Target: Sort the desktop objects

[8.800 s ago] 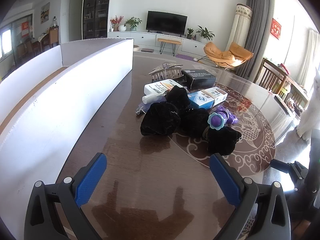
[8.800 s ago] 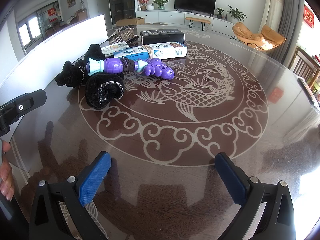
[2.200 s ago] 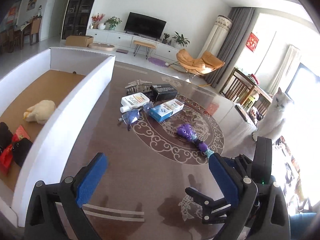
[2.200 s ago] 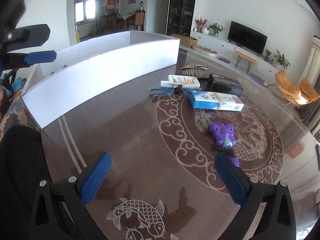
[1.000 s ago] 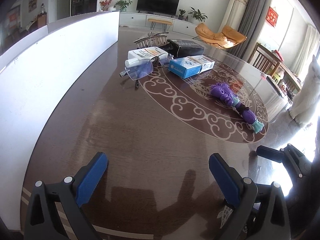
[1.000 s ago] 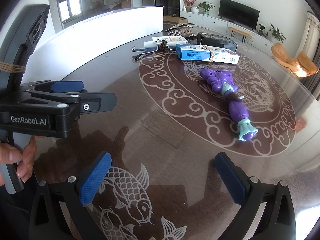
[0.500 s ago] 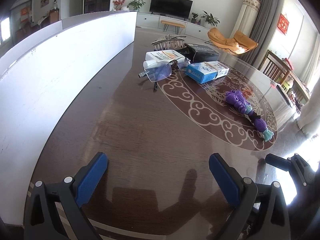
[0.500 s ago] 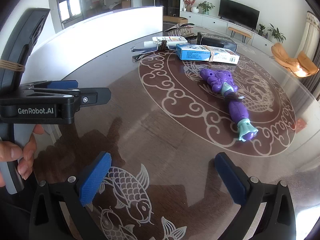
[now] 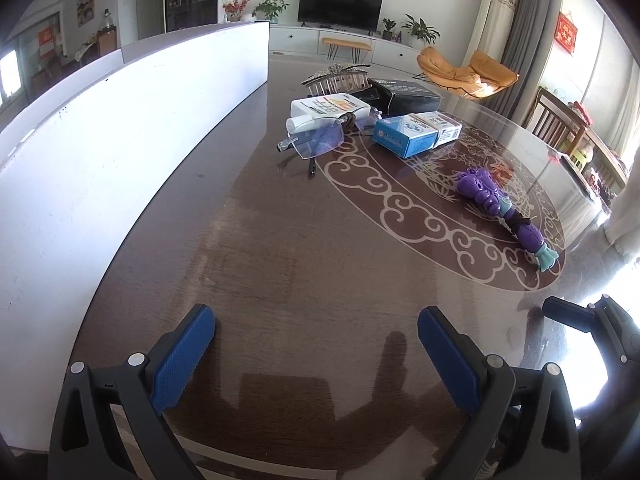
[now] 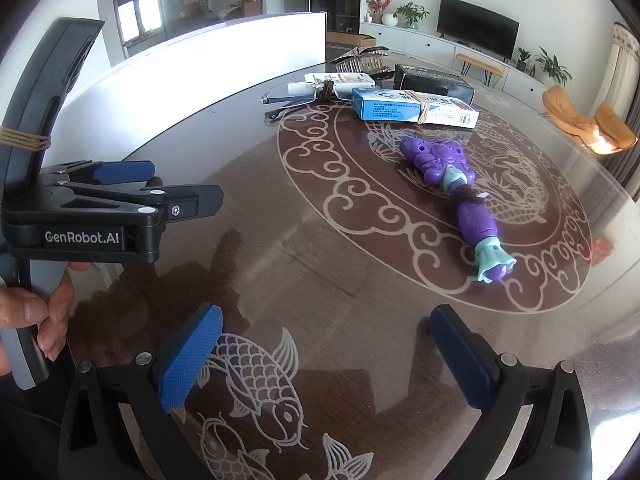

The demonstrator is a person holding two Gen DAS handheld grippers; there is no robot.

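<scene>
A purple toy (image 9: pixel 500 208) (image 10: pixel 456 184) with a teal end lies on the round table's patterned centre. Beyond it sit rimless glasses (image 9: pixel 316 142) (image 10: pixel 296 94), a white tube box (image 9: pixel 330 108), a blue-and-white box (image 9: pixel 416 132) (image 10: pixel 412 110), a black box (image 9: pixel 404 94) (image 10: pixel 434 82) and a hair claw (image 9: pixel 338 78). My left gripper (image 9: pixel 316 354) stands open over bare table, well short of the objects. My right gripper (image 10: pixel 326 354) is open too, with nothing between its fingers. In the right wrist view the left gripper (image 10: pixel 132 188) appears at the left, held by a hand (image 10: pixel 36 316).
A long white box wall (image 9: pixel 120 128) (image 10: pixel 200 76) runs along the table's left side. The table's glass rim (image 9: pixel 580 184) curves round at the right, with chairs and a living room beyond. The right gripper's fingertip (image 9: pixel 568 314) shows at the left wrist view's lower right.
The black plush items that lay with the pile are gone from the table. Over the last second the left gripper has edged forward toward the glasses; the right view has barely shifted.
</scene>
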